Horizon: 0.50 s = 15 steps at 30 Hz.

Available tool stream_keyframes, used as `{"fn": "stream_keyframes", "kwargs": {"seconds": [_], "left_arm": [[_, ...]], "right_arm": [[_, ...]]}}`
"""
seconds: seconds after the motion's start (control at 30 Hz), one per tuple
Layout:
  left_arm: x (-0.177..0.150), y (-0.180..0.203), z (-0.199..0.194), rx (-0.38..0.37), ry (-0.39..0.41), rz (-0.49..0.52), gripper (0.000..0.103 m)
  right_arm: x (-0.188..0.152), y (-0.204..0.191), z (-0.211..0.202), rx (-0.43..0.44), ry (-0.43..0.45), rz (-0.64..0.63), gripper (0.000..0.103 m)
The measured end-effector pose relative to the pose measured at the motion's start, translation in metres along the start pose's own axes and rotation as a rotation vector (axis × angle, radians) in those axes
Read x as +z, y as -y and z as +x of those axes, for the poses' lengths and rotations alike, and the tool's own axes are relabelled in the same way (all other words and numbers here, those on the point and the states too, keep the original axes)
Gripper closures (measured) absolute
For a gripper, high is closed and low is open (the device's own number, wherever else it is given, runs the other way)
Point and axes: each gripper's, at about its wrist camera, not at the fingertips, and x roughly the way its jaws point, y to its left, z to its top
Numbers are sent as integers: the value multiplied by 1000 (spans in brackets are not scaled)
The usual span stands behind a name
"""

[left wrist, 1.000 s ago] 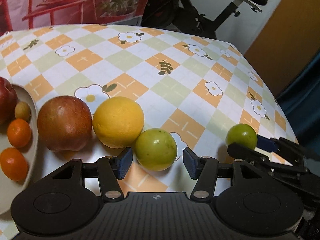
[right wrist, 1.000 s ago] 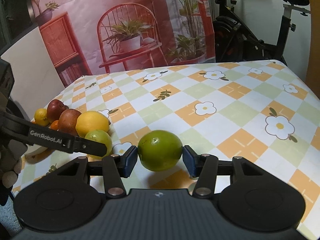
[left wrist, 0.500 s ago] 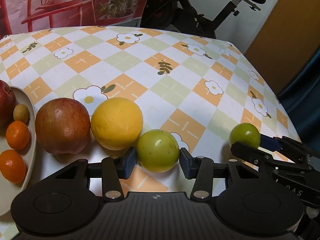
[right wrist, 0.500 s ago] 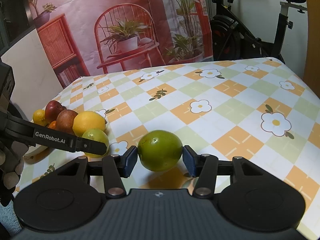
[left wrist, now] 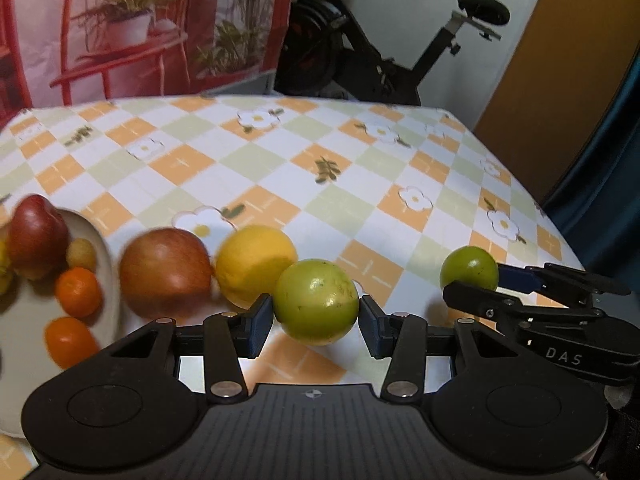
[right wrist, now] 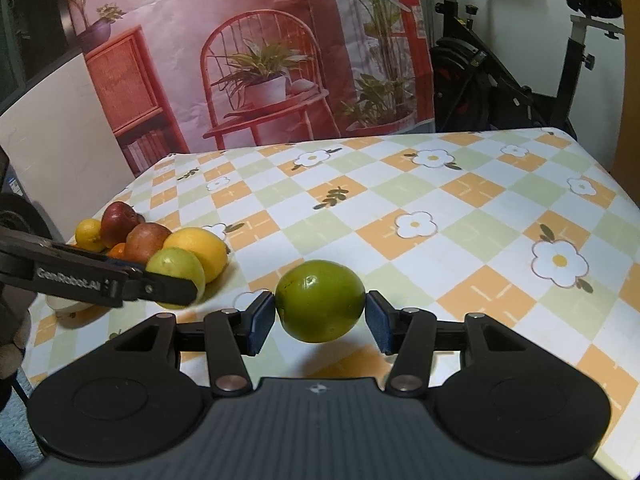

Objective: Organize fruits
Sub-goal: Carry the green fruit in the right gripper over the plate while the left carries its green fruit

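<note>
Left jaws: clamped on a pale green fruit (left wrist: pixel 316 301), one blue pad on each flank.
Left gripper (left wrist: pixel 316 316): tilted down toward the table, its black body filling the low part of its own view; seen from the right wrist view it comes in from the left edge as a dark bar printed "GenRobot.AI".
Pale green fruit: in the left grip, in front of the lemon (left wrist: pixel 256 264) and overlapping it in the picture; whether it touches the cloth cannot be told.
Right jaws: gripping a darker green fruit (right wrist: pixel 320 300), pads pressed to both sides.
Right gripper (right wrist: pixel 320 316): angled down over the cloth; in the left wrist view its fingers reach in from the right edge, marked "DAS".
Darker green fruit: held clear of the table, its shadow on the cloth below; well apart from the other fruit, toward the right side of the table.
Apple (left wrist: pixel 166 272): on the cloth, just left of the lemon, beside the plate.
Plate (left wrist: pixel 102 256): at the left table edge, holding a dark red fruit (left wrist: pixel 38 236), two small oranges (left wrist: pixel 78 292) and a small yellowish fruit (left wrist: pixel 81 254).
Table (left wrist: pixel 360 184): covered by a checked orange, green and white cloth with flowers.
Person: only a hand (right wrist: pixel 12 344) shows, at the left edge of the right wrist view, behind the left gripper.
Behind: a red printed backdrop (right wrist: pixel 256 52) and an exercise bike (right wrist: pixel 516 80).
</note>
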Motion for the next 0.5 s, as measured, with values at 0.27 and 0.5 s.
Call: {"fn": "stream_keyframes", "kwargs": {"seconds": [0.27,0.5], "left_arm": [[4,-38,-41,67,95,-52,54],[1,-92,-74,143,131,-113,54]], "right_arm": [[16,-32,10,50,0,-66,50],[36,-82,30,128,2,-159,50]]}}
